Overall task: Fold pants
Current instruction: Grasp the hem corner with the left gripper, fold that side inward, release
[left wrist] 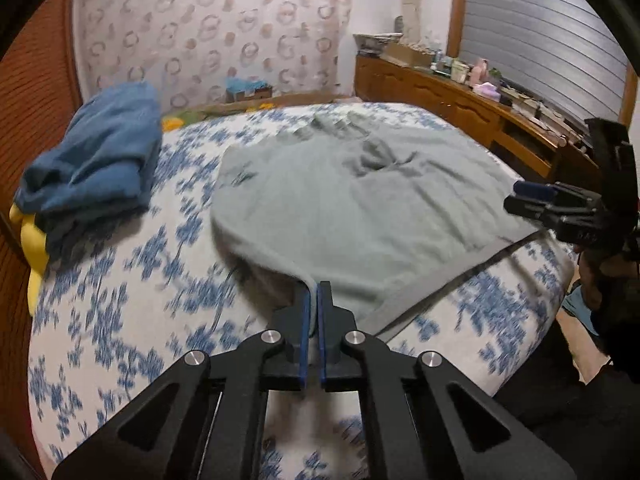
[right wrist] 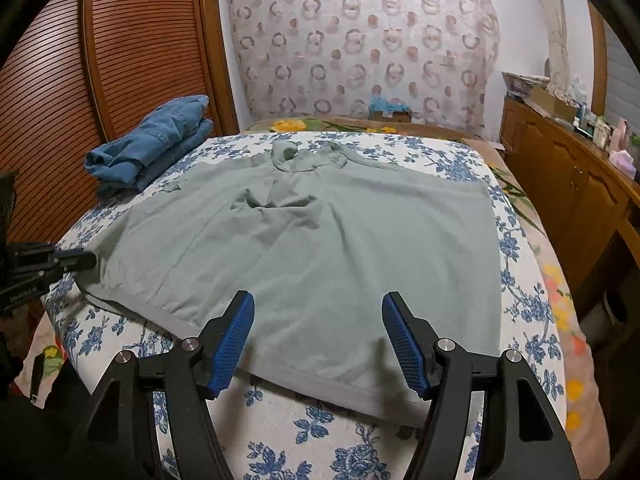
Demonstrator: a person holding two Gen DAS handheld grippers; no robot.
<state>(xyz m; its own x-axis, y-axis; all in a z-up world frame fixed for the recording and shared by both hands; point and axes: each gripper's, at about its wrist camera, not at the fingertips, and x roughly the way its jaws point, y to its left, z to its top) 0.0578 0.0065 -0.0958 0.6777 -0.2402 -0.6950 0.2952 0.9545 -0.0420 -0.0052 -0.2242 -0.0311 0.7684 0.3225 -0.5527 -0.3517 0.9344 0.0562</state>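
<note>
Left gripper (left wrist: 313,300) is sitting clamped on the near corner of the grey pants (left wrist: 360,208), hem pinched between the blue pads, at 6 o'clock in the left wrist view. That corner is lifting slightly off the bedspread (left wrist: 120,280). Right gripper (right wrist: 318,336) is hanging with its jaws wide apart over the near hem at 6 o'clock in its own view, holding nothing, pads apart from the cloth.

Pants are lying spread flat across the middle of the bed, waistband bunching at 12 o'clock.

Risks, my read:
- Only one corner is being held. If the left pulls while the right is idling, the cloth is likely dragging skewed and the fold is coming out crooked.
- The pinch is looking shallow, right at the hem edge; thin fabric could be slipping out under tension.
- Can't tell whether the left is gripping one layer or both. One layer means the pants are peeling apart instead of folding.
- Wrinkles near the crotch, centre of the pants, are likely getting locked into the fold.

Around: folded jeans (right wrist: 160,140) are stacking at 10 o'clock, just beside the pants' far left edge, possibly crowding a fold that way. Wooden cabinet (right wrist: 568,184) with clutter is at 2 o'clock, well apart. Patterned curtain (right wrist: 360,40) is hanging at 12 o'clock, out of the way.
</note>
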